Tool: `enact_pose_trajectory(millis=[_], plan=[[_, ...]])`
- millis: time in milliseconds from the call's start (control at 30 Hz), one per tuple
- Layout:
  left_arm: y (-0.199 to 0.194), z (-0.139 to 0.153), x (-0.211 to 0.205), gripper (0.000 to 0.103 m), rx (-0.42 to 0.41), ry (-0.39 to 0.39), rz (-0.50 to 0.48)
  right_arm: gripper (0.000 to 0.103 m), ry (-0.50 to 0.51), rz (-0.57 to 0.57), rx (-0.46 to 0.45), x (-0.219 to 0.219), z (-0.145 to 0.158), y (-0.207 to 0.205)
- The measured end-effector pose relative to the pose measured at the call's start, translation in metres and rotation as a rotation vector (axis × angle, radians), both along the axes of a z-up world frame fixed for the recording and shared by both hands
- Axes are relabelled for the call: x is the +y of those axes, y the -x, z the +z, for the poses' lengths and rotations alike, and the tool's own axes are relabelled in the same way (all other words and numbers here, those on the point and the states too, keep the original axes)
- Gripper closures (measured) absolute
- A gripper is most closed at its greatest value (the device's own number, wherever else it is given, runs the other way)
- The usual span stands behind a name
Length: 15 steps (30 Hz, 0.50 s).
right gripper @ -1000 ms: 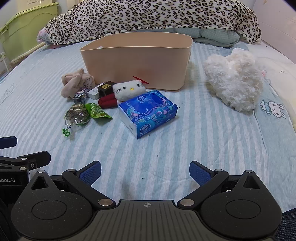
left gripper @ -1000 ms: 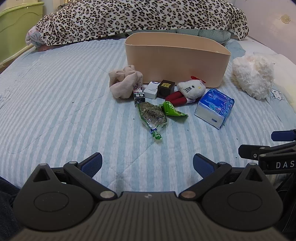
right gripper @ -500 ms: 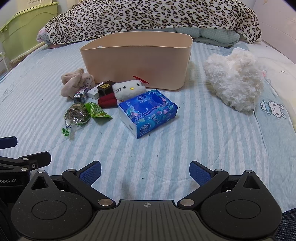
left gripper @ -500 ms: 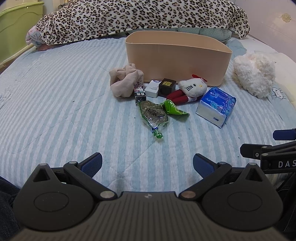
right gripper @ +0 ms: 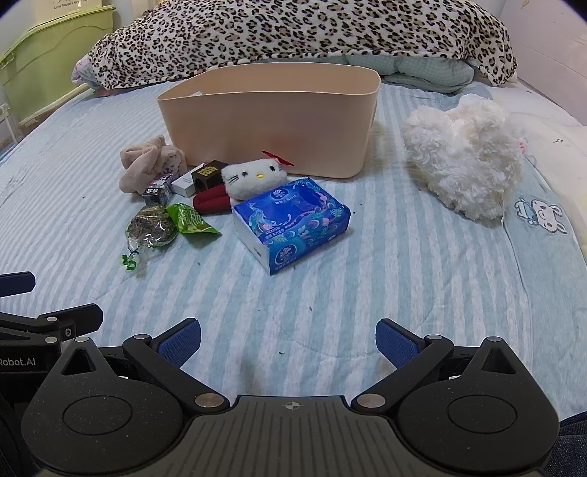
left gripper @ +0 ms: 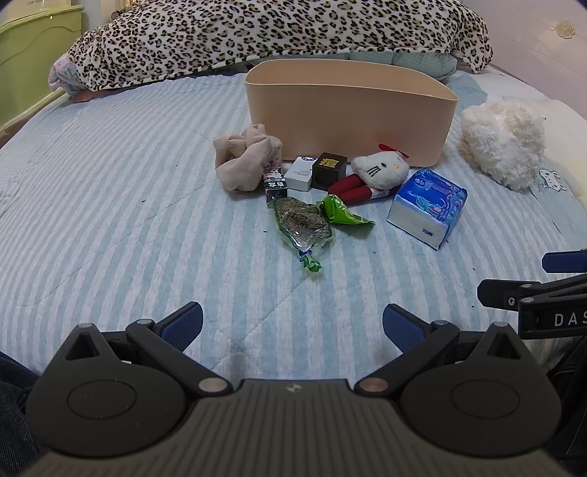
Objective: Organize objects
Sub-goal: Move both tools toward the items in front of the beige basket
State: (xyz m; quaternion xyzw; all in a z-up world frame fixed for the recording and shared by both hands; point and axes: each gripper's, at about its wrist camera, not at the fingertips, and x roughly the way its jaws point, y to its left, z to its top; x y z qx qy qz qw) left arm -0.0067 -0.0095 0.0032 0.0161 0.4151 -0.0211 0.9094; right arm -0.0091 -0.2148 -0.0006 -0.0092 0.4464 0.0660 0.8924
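A beige tub (left gripper: 348,110) (right gripper: 271,121) stands on the striped bed. In front of it lie a crumpled beige cloth (left gripper: 245,161) (right gripper: 150,161), a small patterned box (left gripper: 276,185), a white box (left gripper: 301,173), a dark brown box (left gripper: 329,170) (right gripper: 207,175), a Hello Kitty plush (left gripper: 379,172) (right gripper: 253,179), a clear bag of dried herbs (left gripper: 302,222) (right gripper: 150,227), a green packet (left gripper: 341,212) (right gripper: 189,220) and a blue tissue pack (left gripper: 427,207) (right gripper: 291,222). My left gripper (left gripper: 292,323) and right gripper (right gripper: 288,337) are open and empty, well short of the objects.
A white fluffy plush (left gripper: 502,139) (right gripper: 466,157) lies right of the tub. A leopard-print blanket (left gripper: 275,33) is heaped at the bed's far end. A green cabinet (right gripper: 47,62) stands at the far left.
Both grippers have drifted back slightly; the objects sit a little higher in the left view. Nothing was grasped or moved.
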Motion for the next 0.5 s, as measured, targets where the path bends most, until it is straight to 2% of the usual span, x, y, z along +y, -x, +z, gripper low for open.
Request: enact_pose_trajectory(millis=[333,500], plan=[[-0.0015,0.0007,-0.0003,0.0,0.003,-0.005,0.001,0.0,0.007,0.004,0.004,-0.0001,0.0012,-0.0023],[-0.0089,0.0026,-0.0009,0.0,0.007,-0.001,0.025,0.0,-0.03,-0.001,0.015,-0.0032,0.004,-0.0076]])
